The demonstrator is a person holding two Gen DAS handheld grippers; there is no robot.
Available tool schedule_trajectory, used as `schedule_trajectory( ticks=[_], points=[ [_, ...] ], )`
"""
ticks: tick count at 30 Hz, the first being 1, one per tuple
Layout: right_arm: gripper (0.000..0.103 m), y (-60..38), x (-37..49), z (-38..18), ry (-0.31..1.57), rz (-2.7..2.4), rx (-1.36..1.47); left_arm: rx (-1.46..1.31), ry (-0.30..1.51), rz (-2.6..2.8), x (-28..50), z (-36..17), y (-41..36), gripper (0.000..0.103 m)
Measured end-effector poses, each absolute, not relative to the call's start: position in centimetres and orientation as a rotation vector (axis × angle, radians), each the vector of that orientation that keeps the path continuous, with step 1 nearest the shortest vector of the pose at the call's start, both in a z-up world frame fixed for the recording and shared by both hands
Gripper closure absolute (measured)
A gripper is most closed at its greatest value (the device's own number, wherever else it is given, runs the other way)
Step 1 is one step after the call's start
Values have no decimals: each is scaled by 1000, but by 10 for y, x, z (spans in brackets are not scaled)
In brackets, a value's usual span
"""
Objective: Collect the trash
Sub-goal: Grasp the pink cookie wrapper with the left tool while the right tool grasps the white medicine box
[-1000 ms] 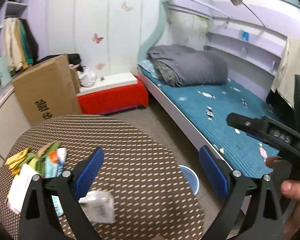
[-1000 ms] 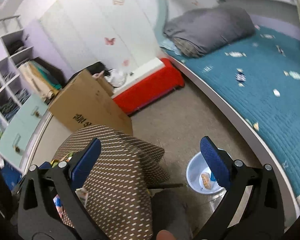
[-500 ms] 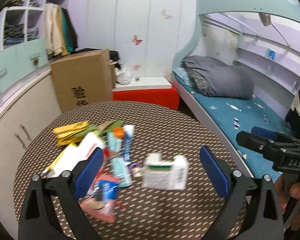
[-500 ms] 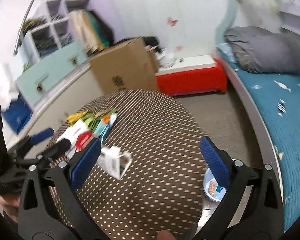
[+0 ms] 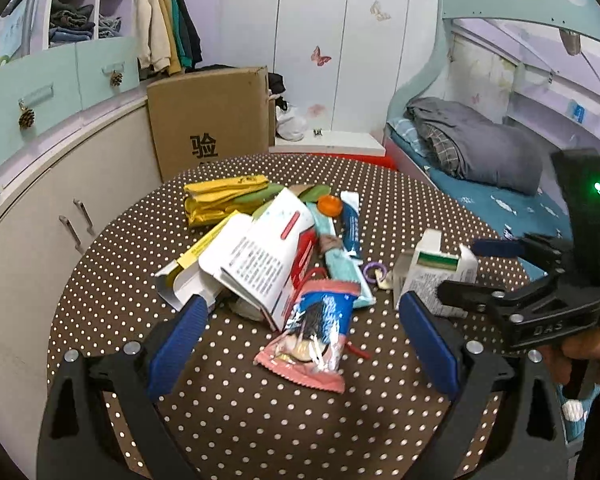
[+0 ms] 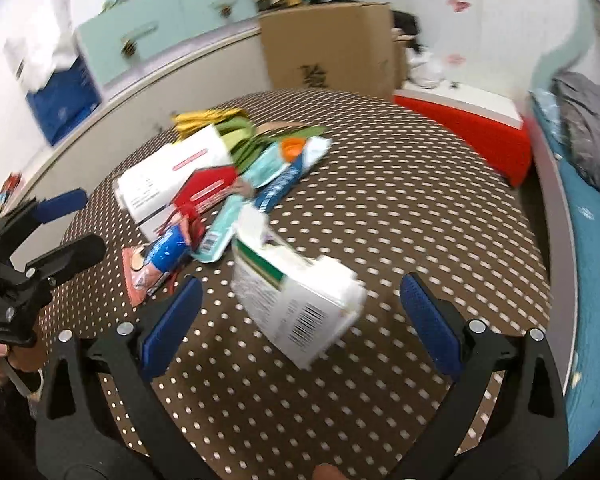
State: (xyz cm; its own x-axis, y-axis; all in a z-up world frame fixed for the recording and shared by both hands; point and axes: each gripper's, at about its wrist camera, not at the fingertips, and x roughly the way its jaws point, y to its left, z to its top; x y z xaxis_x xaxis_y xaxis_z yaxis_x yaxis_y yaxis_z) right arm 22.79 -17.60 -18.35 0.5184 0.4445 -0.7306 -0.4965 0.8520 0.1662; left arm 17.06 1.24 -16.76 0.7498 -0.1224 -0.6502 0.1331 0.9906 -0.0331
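Note:
A heap of trash lies on the round brown dotted table [image 5: 260,408]: a pink snack wrapper [image 5: 312,340], a white and red box [image 5: 260,256], yellow packets [image 5: 220,196], teal wrappers and a white milk carton [image 5: 436,276]. My left gripper [image 5: 300,344] is open and empty, with the pink wrapper between its fingers. My right gripper [image 6: 300,320] is open and empty, with the milk carton [image 6: 296,296] lying between its fingers. The right gripper also shows in the left wrist view [image 5: 476,272] beside the carton.
A cardboard box [image 5: 212,120] stands behind the table beside a curved cabinet [image 5: 60,184]. A red bench [image 6: 472,136] and a bed with a grey duvet [image 5: 476,144] lie to the right. The left gripper shows at the left of the right wrist view [image 6: 60,224].
Both grippers have swung from the floor and bed toward the table and come closer to the trash heap. The right gripper now straddles the milk carton. Both stay open.

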Motion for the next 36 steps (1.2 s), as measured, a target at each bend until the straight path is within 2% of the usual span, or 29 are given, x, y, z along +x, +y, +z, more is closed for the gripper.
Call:
schedule_trajectory(
  ticks=[1,3,6,7,8,11,12,15,17,23,27,29,36],
  points=[
    [11,-170,230,-186,865,578,-82,22,716,-140,170,-171,13,9],
    [39,-162,234,-193,893,583,-111,29,734,-147,173,-177,11,9],
    [44,-161,230,-193,894,595,-94,34,763,-150,178,-187,9,9],
    [46,-162,227,-193,892,593,-91,37,774,-151,181,-191,8,15],
    [49,-163,223,-193,892,590,-84,40,788,-157,184,-194,7,27],
    [60,-173,217,-193,893,556,-44,38,850,-178,194,-209,4,45],
    [62,-178,215,-192,894,544,-26,30,881,-189,198,-213,4,46],
    [63,-188,209,-193,894,531,15,20,893,-202,202,-216,5,52],
    [63,-190,206,-192,895,535,25,15,895,-227,202,-216,3,62],
    [60,-187,200,-194,891,554,29,-12,899,-256,182,-217,5,62],
    [65,-182,200,-193,885,550,25,-1,896,-243,178,-217,3,60],
    [66,-182,196,-191,877,544,20,-15,896,-258,178,-215,4,65],
    [67,-212,182,-179,830,504,118,-32,886,-290,157,-210,2,65]
  ],
)
